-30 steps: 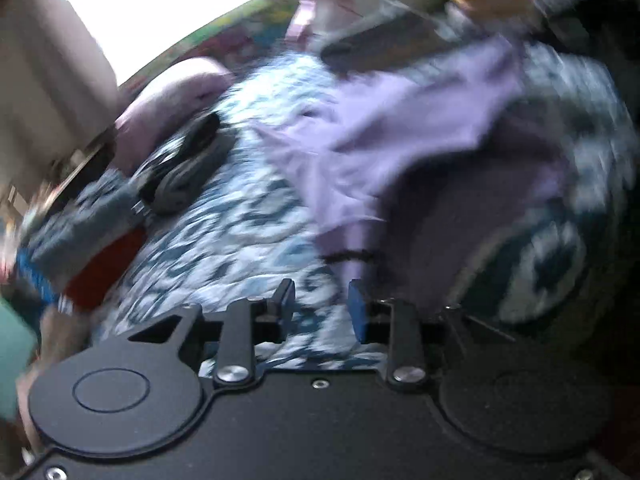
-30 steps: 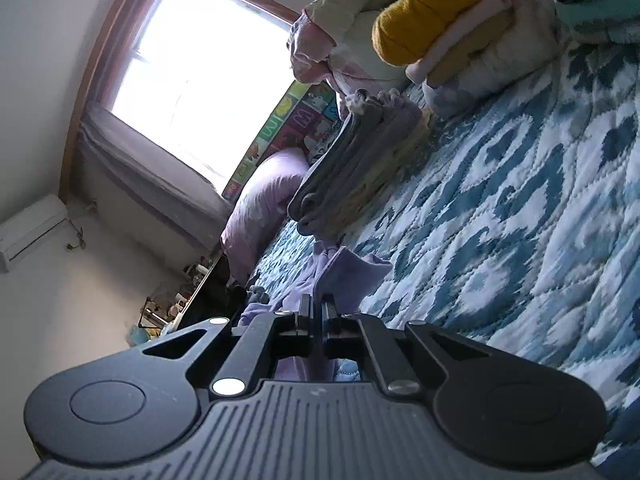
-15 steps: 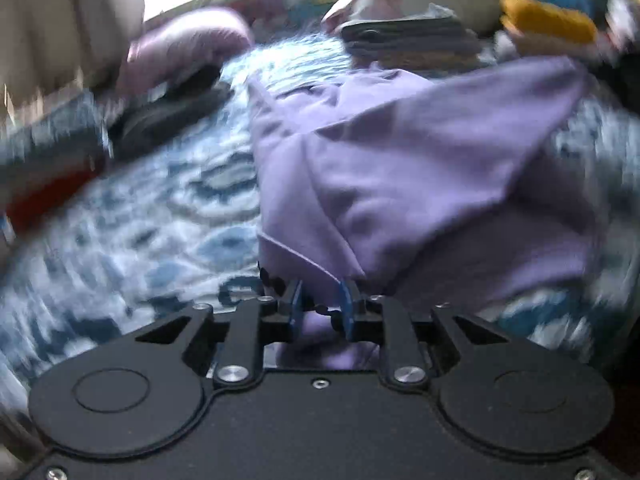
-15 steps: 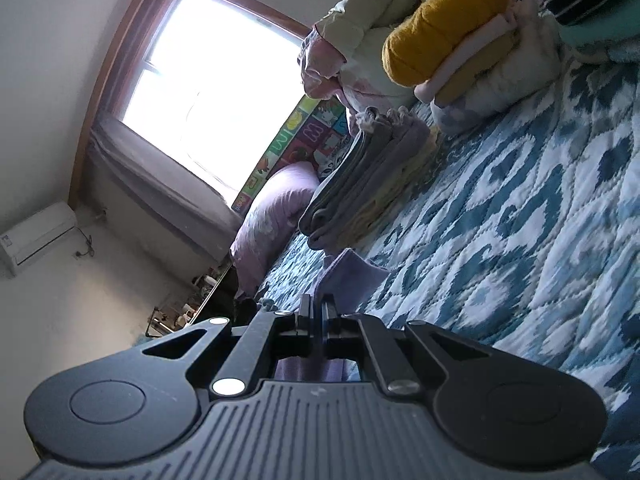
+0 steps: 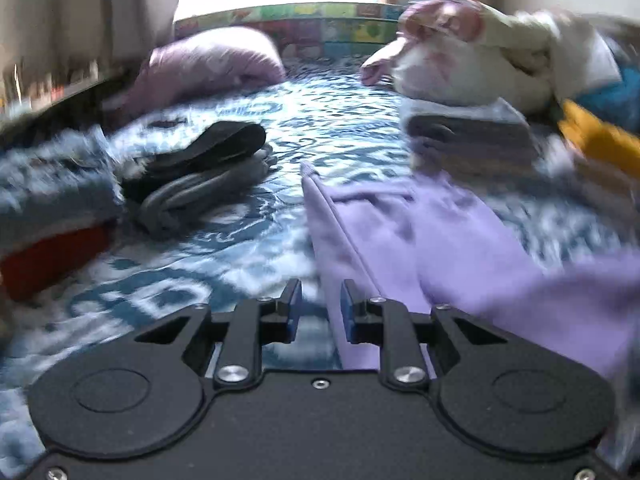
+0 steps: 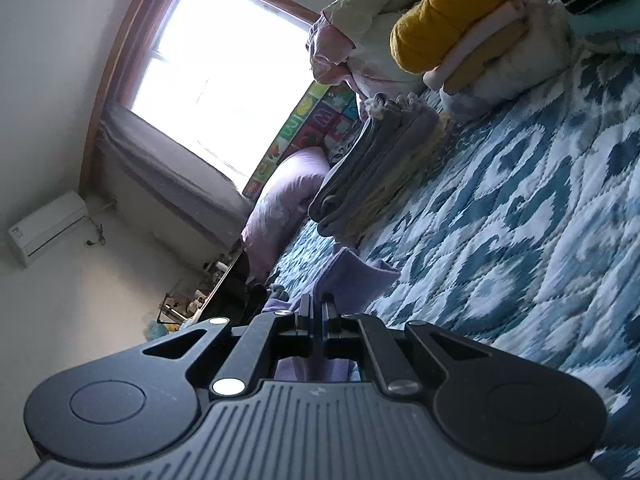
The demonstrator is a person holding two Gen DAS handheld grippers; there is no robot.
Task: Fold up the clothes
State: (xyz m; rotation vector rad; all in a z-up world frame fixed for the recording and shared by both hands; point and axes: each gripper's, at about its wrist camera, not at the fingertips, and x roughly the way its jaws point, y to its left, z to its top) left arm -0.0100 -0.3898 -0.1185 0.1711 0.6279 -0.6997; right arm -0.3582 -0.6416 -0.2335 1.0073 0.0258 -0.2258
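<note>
Lavender garment (image 5: 460, 248) lies spread on the blue-and-white patterned quilt (image 5: 224, 256) of the bed, its long folded edge running toward the left hand-held gripper (image 5: 319, 304). Left fingers stand apart, the garment edge passing between them; contact cannot be told. Right hand-held gripper (image 6: 318, 320) is closed tight on a fold of the same lavender cloth (image 6: 352, 276), lifted off the quilt (image 6: 520, 232). Beside: black and grey folded items (image 5: 200, 172) on the left, stack of folded grey clothes (image 6: 380, 164), mustard roll (image 6: 448, 12), lilac pillow (image 5: 208, 64). Left view blurred.
</note>
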